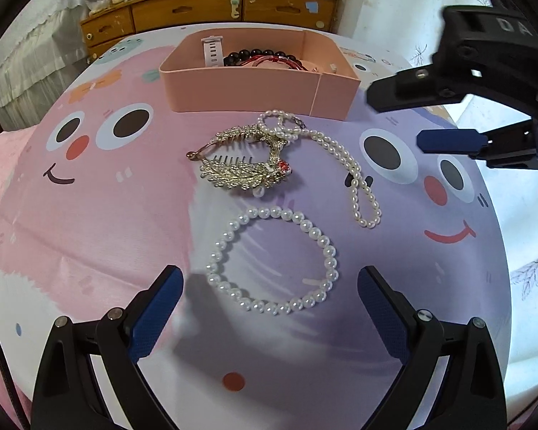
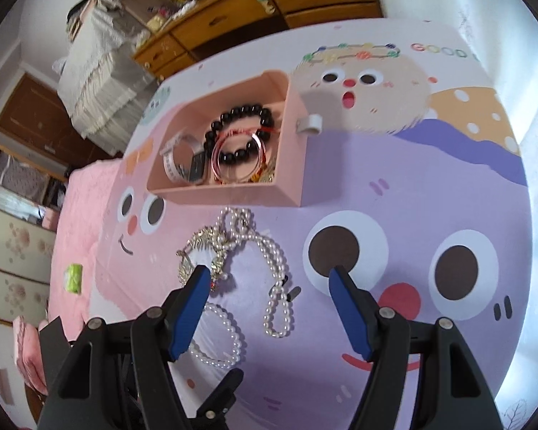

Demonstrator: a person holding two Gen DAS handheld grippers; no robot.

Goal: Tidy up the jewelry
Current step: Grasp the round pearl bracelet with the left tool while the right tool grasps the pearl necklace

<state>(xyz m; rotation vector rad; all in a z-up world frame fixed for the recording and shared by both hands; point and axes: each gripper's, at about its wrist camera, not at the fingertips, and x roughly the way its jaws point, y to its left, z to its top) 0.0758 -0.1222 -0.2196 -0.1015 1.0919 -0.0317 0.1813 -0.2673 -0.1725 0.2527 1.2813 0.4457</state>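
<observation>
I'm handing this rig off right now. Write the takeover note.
Left gripper: open, empty, near the pearl bracelet.
Right gripper: open, empty, above the cloth.
Done: black bead bracelet, red bangle and white watch lie in the pink box.
Left: pearl bracelet, pearl necklace and gold hair comb, all on the cloth in front of the box.

Cartoon tablecloth, wooden dresser

both wrist cams, shared bed view
</observation>
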